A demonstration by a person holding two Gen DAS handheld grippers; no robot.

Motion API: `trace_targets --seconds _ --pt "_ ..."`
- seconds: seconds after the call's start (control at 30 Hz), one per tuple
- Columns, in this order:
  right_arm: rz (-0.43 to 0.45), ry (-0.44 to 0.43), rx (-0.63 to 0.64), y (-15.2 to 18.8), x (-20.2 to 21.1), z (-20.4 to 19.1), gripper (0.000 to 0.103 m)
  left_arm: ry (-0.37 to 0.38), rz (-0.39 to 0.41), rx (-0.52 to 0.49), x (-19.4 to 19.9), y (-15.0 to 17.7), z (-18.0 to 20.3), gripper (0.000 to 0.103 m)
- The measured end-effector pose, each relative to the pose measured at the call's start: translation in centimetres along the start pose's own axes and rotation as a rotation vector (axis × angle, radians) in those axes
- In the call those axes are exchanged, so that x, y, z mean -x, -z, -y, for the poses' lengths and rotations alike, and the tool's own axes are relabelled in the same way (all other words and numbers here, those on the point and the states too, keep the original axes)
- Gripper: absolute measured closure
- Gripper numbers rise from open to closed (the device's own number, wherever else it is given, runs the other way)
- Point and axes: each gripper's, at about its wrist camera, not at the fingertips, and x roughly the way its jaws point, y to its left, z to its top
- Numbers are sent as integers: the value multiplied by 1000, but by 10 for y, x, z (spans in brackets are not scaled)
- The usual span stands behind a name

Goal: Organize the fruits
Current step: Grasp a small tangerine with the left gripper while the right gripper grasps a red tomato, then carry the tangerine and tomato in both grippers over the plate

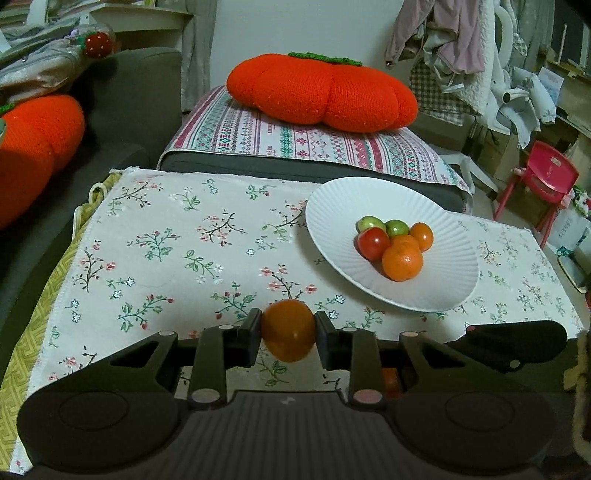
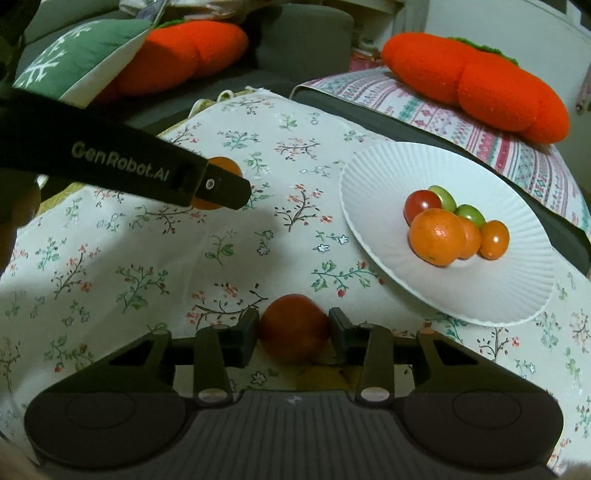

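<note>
We see a grey sofa (image 1: 122, 96) at far left, a white wall (image 1: 295, 26) behind, and a red plastic chair (image 1: 543, 177) far right.

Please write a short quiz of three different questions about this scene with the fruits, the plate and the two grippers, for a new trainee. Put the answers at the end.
1. True or false: the left gripper is shut on an orange tomato.
2. What lies between the fingers of the right gripper? A) a green fruit B) a red tomato C) nothing
3. How many fruits lie on the white plate?

Key: 1 true. 2 B; its left pad touches the tomato, a slim gap shows at the right pad. 3 six: two green, one red, three orange.
</note>
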Motion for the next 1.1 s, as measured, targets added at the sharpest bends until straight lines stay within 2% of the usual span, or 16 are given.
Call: trace_targets --seconds 0.7,1.1 --pt "55 -3 -137 -13 38 29 66 -9 4 -8 -1 -1 1 89" --pt "125 11 -186 -15 70 49 66 10 10 -18 1 -4 5 89"
